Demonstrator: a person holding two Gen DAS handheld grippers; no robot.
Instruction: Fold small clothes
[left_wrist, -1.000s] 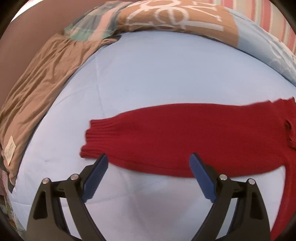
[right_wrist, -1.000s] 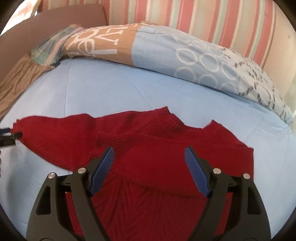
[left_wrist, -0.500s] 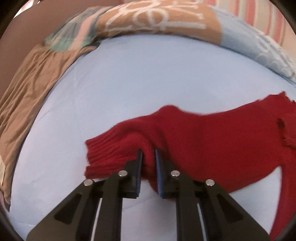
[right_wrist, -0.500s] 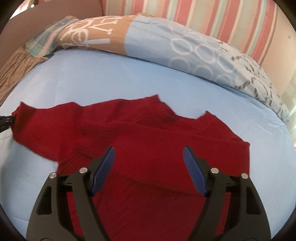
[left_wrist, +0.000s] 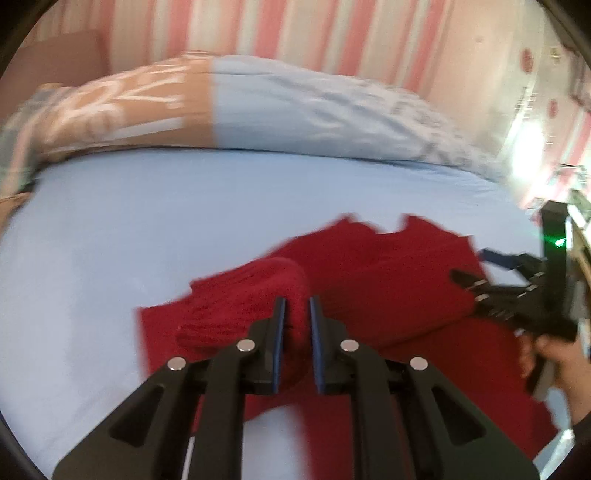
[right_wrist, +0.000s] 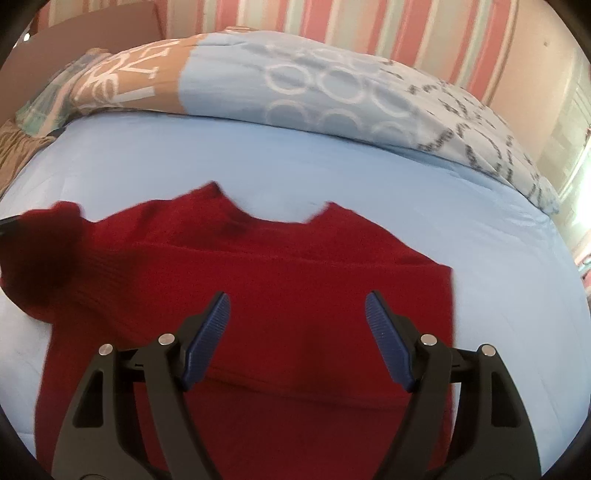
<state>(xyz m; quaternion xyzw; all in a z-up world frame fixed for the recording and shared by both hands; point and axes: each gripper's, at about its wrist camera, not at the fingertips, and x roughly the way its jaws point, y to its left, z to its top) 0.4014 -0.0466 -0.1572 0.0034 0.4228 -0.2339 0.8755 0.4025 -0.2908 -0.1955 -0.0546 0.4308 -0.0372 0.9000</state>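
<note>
A red knitted sweater (right_wrist: 288, 280) lies on the light blue bed sheet (right_wrist: 184, 155), neck toward the pillows. Its right sleeve lies folded across the chest. My left gripper (left_wrist: 295, 306) is shut on the cuff end of the left sleeve (left_wrist: 255, 299), lifted and bunched over the sweater's body (left_wrist: 388, 280). In the right wrist view that raised sleeve (right_wrist: 44, 254) shows at the far left. My right gripper (right_wrist: 297, 306) hovers open above the sweater's middle, nothing between its blue pads. In the left wrist view the right gripper (left_wrist: 469, 266) shows at the right edge, held by a hand (left_wrist: 554, 358).
A patterned blue and tan duvet (right_wrist: 295, 81) lies bunched along the back of the bed under a striped wall (right_wrist: 369, 26). A brown cloth (right_wrist: 14, 151) lies at the far left edge. Bare sheet surrounds the sweater.
My left gripper closed on the left sleeve's cuff end, then lifted it and carried it right, over the sweater's body. My right gripper shifted over the sweater, staying open.
</note>
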